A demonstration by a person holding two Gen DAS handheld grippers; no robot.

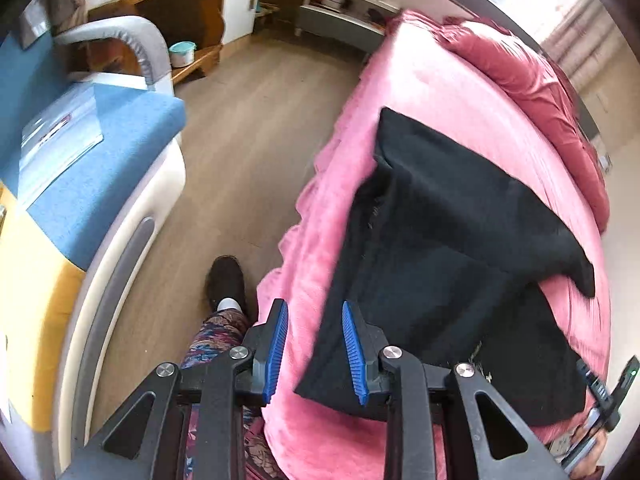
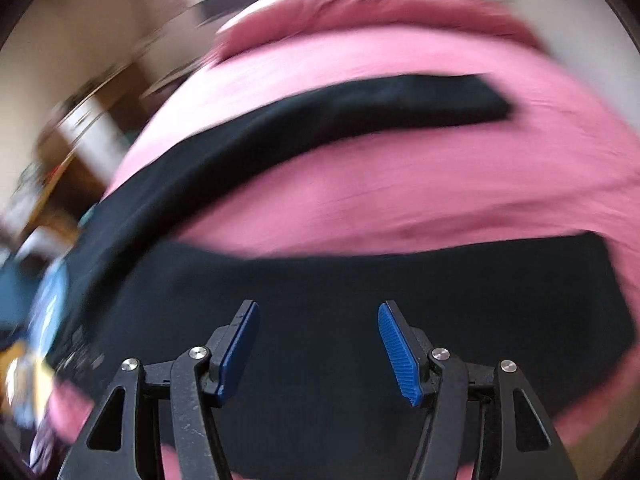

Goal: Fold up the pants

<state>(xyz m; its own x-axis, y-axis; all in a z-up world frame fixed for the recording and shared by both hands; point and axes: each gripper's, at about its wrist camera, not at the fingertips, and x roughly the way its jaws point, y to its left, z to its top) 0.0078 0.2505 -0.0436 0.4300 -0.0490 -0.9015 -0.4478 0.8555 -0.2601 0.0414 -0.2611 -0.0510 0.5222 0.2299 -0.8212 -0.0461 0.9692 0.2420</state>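
Black pants (image 1: 452,248) lie on a pink blanket (image 1: 384,92) covering the bed, near the bed's left edge as the left wrist view frames it; the cloth looks doubled over itself, one dark panel lying across another, with one pointed corner reaching toward the far right of the bed; a bunched darker-pink cover (image 1: 532,80) sits along the head end. Left gripper (image 1: 314,354) hangs above the bed edge, pointing steeply down — its blue pads stand apart with nothing between them; one pad is over bare blanket, the other over the near hem of the pants; no contact with the cloth can be made out. Right gripper (image 2: 318,354) is also parted, wider than the left, blue pads clear of any fabric; below it the pants (image 2: 320,312) fill the lower half of that view, and one long dark strip curves away across the blanket (image 2: 400,184); the right wrist view is heavily motion-blurred, so fine edges cannot be read. Beside the bed: wooden floor (image 1: 248,128), a blue-and-yellow cushioned seat (image 1: 100,168) at left, and the person's patterned trouser leg (image 1: 216,340) ending in a dark shoe (image 1: 226,280) — standing just beside the bed edge.
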